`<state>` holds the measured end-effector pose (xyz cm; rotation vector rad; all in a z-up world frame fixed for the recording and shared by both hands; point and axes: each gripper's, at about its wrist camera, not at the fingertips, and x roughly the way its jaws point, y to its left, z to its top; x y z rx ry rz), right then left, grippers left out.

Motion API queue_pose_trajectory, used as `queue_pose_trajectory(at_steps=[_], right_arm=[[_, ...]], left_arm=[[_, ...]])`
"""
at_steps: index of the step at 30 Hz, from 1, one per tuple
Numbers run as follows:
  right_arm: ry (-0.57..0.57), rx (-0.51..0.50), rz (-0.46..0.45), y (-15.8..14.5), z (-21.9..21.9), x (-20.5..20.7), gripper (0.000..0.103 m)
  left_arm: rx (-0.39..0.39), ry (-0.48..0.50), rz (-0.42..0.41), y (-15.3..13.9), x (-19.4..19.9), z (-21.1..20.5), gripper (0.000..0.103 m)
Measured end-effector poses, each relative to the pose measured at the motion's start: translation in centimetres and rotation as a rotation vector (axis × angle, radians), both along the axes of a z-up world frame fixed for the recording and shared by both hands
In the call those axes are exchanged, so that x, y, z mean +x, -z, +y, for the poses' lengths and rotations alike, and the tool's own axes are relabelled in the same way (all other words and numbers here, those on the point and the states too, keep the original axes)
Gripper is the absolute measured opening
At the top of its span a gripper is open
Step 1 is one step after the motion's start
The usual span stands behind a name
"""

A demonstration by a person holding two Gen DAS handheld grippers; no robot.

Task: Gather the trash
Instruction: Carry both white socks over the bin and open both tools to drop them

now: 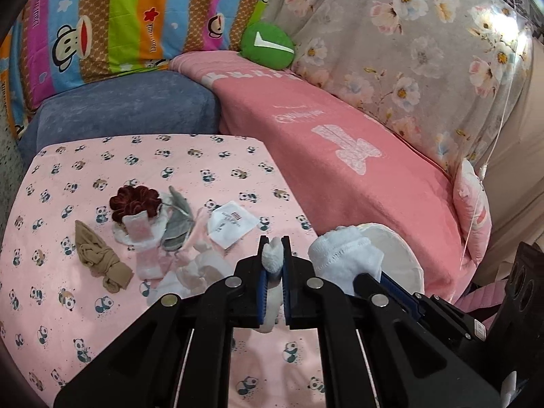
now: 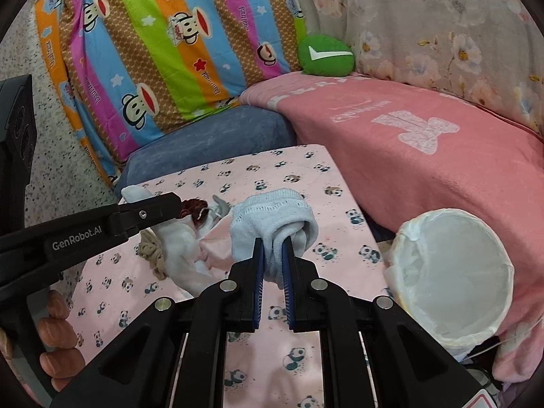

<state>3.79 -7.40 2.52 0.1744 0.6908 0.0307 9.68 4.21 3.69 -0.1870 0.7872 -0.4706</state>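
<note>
My left gripper (image 1: 274,243) is shut on one end of a white sock (image 1: 273,258), held above the panda-print cloth (image 1: 102,306). My right gripper (image 2: 272,243) is shut on the other part of that white sock (image 2: 272,224), its cuff bunched ahead of the jaws; it also shows in the left wrist view (image 1: 343,255). On the cloth lie a dark red scrunchie (image 1: 134,202), a tan stocking (image 1: 102,261), a grey sock (image 1: 178,224), a pink-white sock (image 1: 144,241), a white paper wrapper (image 1: 231,224) and crumpled tissue (image 1: 200,272). A white lined bin (image 2: 455,278) stands to the right.
A pink blanket (image 1: 340,156) covers the sofa behind. A blue cushion (image 1: 129,105), a striped monkey-print quilt (image 1: 119,17), a green round pillow (image 1: 268,46) and a floral cover (image 1: 425,51) sit at the back. A hand (image 2: 57,333) holds the left gripper.
</note>
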Motion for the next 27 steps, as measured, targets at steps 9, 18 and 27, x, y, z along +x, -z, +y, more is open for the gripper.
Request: queue_pose_trajectory(at_steps=[9,18,27], right_arm=[[0.158,-0.013,-0.042,-0.9,-6.9,-2.5,0.012],[0.323,0.026,-0.037,-0.3,-13.7,-4.7,0.012],[0.431,0.064,-0.006,2.1,-19.2,-6.9,0.012]], left_arm=[[-0.004,0.132,-0.048,-2.4,-0.9,-6.4,0.007],[0.039,0.246,-0.073,-2.6,-1.6,-13.1,0.007],[0.080,0.342,-0.072,-1.8,-2.2,-18.8,0.007]])
